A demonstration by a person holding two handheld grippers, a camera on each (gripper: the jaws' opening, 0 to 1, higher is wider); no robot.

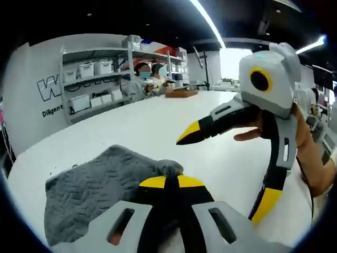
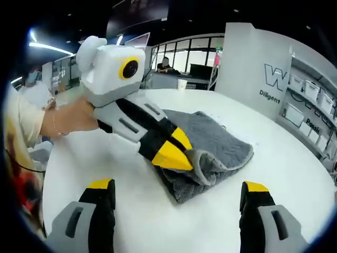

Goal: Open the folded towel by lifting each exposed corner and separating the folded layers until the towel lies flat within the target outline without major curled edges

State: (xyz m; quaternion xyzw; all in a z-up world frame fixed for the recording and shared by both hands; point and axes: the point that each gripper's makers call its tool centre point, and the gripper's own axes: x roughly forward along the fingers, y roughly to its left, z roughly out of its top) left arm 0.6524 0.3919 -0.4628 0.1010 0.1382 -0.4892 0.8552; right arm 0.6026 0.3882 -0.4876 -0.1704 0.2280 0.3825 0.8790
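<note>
Left gripper (image 2: 176, 153) pinched grey towel (image 2: 221, 142) corner | right gripper (image 2: 176, 197) jaws wide apart | towel folded on white table (image 2: 295, 174)

Grey folded towel (image 2: 210, 150) on white table (image 2: 295, 174), corner lifted.

Grey towel (image 2: 210, 150) of fuzzy, ribbed cloth lies on a smooth, matt white table (image 2: 295, 174); left gripper (image 2: 176, 153) looks like hard plastic.

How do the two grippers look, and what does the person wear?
The left gripper and the right gripper each have a light grey body, black jaws with yellow tips, and slots in the grey arms. The person wears a thin bracelet and a pale short sleeve.
</note>
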